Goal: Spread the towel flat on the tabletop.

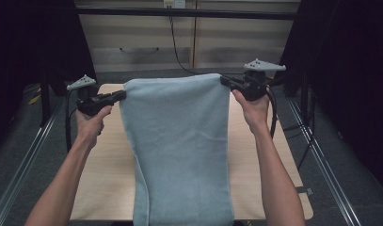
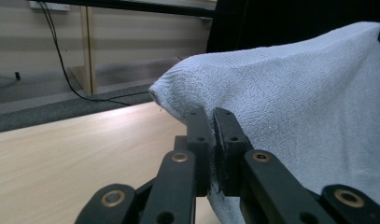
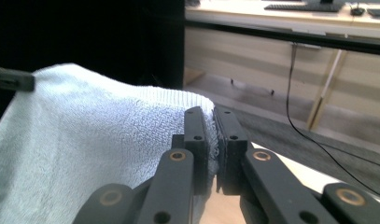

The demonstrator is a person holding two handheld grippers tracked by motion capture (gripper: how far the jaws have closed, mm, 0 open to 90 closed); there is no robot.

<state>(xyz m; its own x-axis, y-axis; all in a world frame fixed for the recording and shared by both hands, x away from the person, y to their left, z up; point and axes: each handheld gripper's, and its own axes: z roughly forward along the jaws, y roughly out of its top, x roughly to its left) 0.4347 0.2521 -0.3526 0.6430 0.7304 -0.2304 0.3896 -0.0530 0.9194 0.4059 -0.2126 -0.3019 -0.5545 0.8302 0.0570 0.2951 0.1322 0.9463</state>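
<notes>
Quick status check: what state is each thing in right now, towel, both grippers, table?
Towel: lifted by its two top corners, stretched between the grippers, lower part draped over the table's near edge.
Left gripper: shut on the towel's left corner.
Right gripper: shut on the towel's right corner.
Table: light wood top, partly covered by the towel.

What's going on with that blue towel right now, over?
Left gripper and right gripper both shut on towel top corners. Towel raised, hanging down over table. Nothing in the way.
</notes>
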